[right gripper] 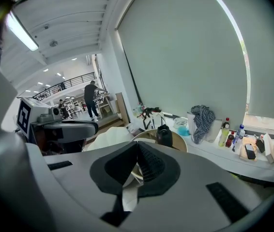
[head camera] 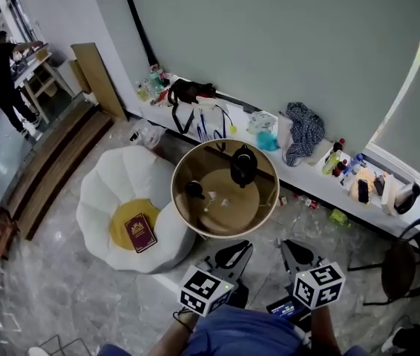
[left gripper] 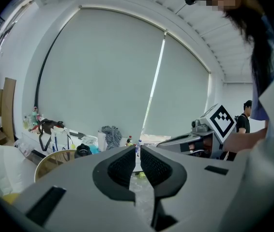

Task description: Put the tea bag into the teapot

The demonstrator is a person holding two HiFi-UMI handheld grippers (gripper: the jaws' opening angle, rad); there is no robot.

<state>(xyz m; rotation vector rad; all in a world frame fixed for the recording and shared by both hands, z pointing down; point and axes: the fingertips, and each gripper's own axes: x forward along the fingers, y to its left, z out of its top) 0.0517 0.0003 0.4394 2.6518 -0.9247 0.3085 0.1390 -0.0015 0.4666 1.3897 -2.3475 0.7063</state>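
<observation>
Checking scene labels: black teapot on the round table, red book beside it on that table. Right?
No. The black teapot is on the round table, but the red book lies on the yellow cushion of the white seat beside it; the head view shows this.

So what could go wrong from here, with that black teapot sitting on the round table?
1. The tea bag is probably one of the small pale bits on the round table. It looks tiny, so a pinch could easily miss.
2. The left gripper and right gripper are both shut and short of the table. Reaching in, either might knock the black teapot.
</observation>
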